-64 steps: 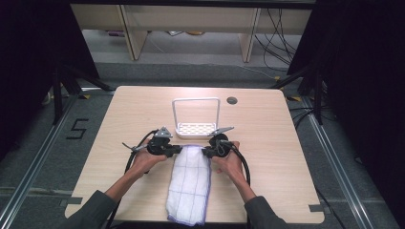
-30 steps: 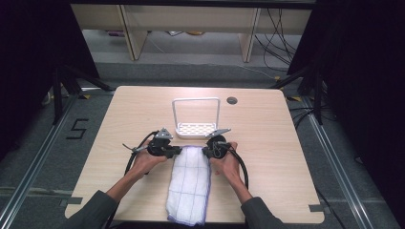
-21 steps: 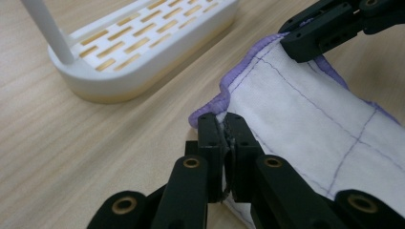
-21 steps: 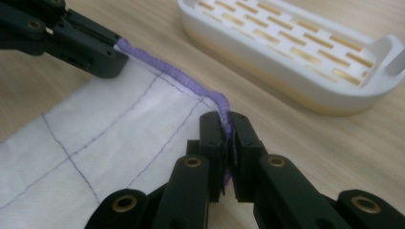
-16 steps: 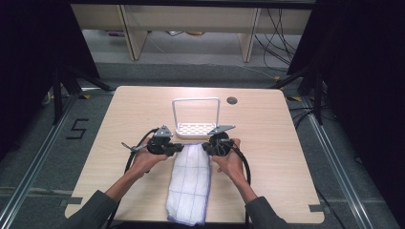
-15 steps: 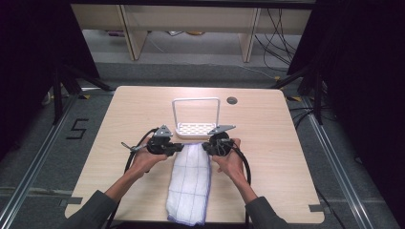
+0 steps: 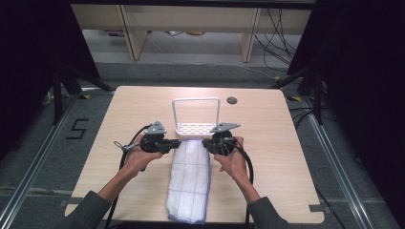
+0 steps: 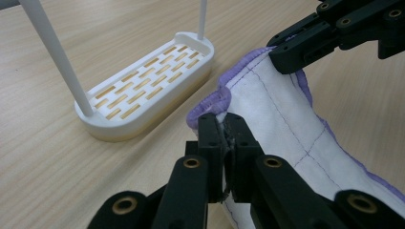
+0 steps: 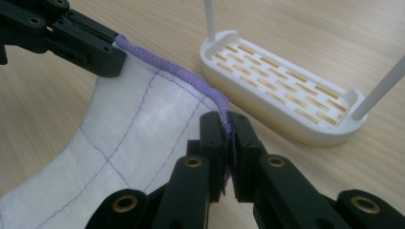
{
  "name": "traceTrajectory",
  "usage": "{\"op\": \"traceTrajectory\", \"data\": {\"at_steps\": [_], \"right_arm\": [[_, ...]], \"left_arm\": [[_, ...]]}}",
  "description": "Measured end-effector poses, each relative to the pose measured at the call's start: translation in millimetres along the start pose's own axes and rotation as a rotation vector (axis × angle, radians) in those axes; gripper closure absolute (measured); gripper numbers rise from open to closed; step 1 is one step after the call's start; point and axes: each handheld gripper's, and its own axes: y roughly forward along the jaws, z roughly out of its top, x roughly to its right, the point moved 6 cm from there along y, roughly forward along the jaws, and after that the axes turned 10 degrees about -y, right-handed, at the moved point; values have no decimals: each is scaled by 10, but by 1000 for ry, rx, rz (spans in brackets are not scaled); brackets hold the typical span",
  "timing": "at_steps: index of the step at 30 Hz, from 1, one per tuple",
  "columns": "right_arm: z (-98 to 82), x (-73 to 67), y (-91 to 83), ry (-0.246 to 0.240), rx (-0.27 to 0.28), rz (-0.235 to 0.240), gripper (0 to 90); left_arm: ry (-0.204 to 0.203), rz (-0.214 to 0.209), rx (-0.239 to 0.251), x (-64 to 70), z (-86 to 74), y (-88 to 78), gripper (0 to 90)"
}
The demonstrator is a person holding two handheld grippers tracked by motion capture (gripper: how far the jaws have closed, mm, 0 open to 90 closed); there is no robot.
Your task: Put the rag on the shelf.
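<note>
Pale wooden table [image 7: 119, 114] on grey floor [image 7: 28, 157], dark surroundings (light shelving [image 7: 191, 19] and cables [image 7: 277, 38] behind)

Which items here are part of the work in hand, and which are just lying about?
In use:
- white cloth, purple-edged, far corners pinched
- left gripper, shut on one corner
- right gripper, shut on the other
- white rack, just beyond the cloth, likely its destination

Lying about:
- grommet hole in the table

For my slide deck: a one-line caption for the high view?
Left gripper and right gripper pinch the cloth's far corners before the white rack.
</note>
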Motion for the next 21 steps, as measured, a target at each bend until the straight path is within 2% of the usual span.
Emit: {"op": "traceTrajectory", "data": {"at_steps": [7, 8, 9, 10, 12, 15, 17, 18, 21], "right_arm": [[57, -16, -75, 4, 23, 8, 863], [68, -12, -69, -5, 42, 1, 862], [76, -10, -90, -14, 37, 5, 862], [85, -27, -106, -1, 38, 7, 862], [106, -40, -133, -20, 40, 8, 862], [164, -67, -186, -13, 60, 4, 862], [189, -76, -218, -29, 68, 7, 863], [202, -96, -243, -19, 65, 10, 863], [248, -128, -287, -40, 93, 15, 863]], "left_arm": [[-8, -9, 18, 19, 61, -71, 860], [-9, -15, 23, 28, 69, -78, 860], [-7, -16, 23, 30, 75, -88, 860], [-7, -15, 26, 39, 88, -105, 860], [4, -14, 34, 54, 117, -135, 860], [-3, -27, 55, 84, 163, -195, 860], [2, -31, 55, 99, 172, -227, 860], [5, -27, 51, 108, 177, -249, 860], [13, -37, 67, 149, 216, -282, 860]]}}
